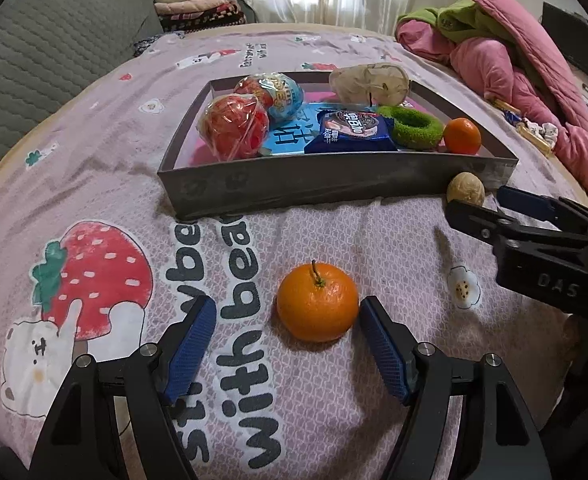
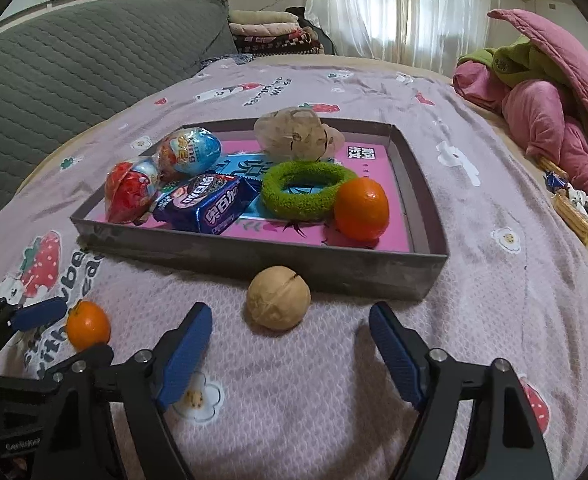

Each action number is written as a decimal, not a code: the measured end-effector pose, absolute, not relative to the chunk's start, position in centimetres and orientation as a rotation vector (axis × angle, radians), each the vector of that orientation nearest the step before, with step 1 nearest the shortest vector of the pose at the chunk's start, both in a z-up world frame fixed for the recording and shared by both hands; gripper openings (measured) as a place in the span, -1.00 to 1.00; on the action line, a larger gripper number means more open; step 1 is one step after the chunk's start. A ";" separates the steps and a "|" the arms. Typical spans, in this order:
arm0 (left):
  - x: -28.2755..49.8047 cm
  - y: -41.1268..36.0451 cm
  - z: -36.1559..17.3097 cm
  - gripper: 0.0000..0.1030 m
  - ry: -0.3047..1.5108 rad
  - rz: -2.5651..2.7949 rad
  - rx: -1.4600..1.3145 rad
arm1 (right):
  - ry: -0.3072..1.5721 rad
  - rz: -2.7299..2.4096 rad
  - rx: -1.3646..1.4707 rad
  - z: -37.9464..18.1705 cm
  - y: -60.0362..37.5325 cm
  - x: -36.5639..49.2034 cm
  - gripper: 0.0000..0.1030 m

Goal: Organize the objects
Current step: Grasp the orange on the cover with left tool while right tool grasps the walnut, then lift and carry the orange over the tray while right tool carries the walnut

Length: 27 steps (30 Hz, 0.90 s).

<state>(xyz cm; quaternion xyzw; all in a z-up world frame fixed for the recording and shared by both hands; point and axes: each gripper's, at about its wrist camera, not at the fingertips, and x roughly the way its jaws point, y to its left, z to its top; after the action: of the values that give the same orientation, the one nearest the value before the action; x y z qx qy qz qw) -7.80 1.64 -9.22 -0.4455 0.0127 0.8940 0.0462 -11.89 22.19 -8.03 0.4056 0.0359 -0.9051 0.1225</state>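
A stemmed orange (image 1: pixel 317 302) lies on the pink bedspread between the fingers of my left gripper (image 1: pixel 288 311). Its jaws stand open: the right pad is close to the fruit, the left pad well clear. A tan walnut (image 2: pixel 279 298) rests just in front of the grey tray's near wall (image 2: pixel 254 256). My right gripper (image 2: pixel 290 314) is open, and its fingertips flank the nut's near side without touching it. The tray (image 1: pixel 294 184) holds two foil-wrapped eggs, a blue snack packet (image 2: pixel 204 206), a green fuzzy ring (image 2: pixel 306 190), another orange (image 2: pixel 361 209) and a beige crumpled bag.
Bunched pink and green quilts (image 1: pixel 506 52) lie at the right. Small wrapped snacks (image 2: pixel 574 210) sit near the bed's right edge. A grey quilted cushion (image 2: pixel 74 80) stands at the left, with folded blankets (image 1: pixel 198 8) behind it.
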 end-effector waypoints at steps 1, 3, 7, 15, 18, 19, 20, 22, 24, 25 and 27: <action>-7.9 1.7 -9.2 0.41 0.036 2.730 -1.357 | 0.111 -2.640 1.188 -8.2 22.0 -12.1 0.33; -8.2 1.7 -9.3 0.28 0.028 2.731 -1.356 | 0.130 -2.650 1.197 -8.5 21.8 -12.3 0.16; -8.6 2.0 -9.3 0.04 0.023 2.718 -1.351 | 0.132 -2.654 1.191 -8.6 21.8 -12.5 -0.16; -8.7 2.4 -9.2 -0.24 0.029 2.711 -1.334 | 0.147 -2.638 1.174 -8.5 21.5 -12.0 -0.33; -8.7 2.4 -9.2 -0.25 0.032 2.713 -1.331 | 0.149 -2.635 1.172 -8.4 21.4 -11.9 -0.33; -8.6 2.4 -9.1 -0.25 0.034 2.715 -1.329 | 0.147 -2.633 1.170 -8.4 21.4 -11.9 -0.33; -8.6 2.4 -9.0 -0.25 0.032 2.715 -1.327 | 0.146 -2.630 1.167 -8.3 21.4 -11.7 -0.33; -8.5 2.4 -8.6 -0.25 0.031 2.718 -1.322 | 0.149 -2.629 1.158 -8.1 21.4 -11.5 -0.33; -8.5 2.2 -7.9 -0.25 0.021 2.729 -1.298 | 0.152 -2.629 1.143 -7.7 21.4 -11.1 -0.33; -8.4 2.0 -7.3 -0.25 0.014 2.740 -1.278 | 0.155 -2.631 1.133 -7.5 21.4 -10.9 -0.33; -8.4 1.9 -6.4 -0.25 0.016 2.761 -1.252 | 0.159 -2.640 1.103 -6.7 21.4 -10.4 -0.33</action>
<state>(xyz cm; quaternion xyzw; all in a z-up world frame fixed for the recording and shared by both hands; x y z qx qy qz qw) -8.43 1.88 -6.41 -0.4122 0.0052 0.9094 0.0550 -10.40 21.37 -6.66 0.3812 0.0549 -0.9125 0.1375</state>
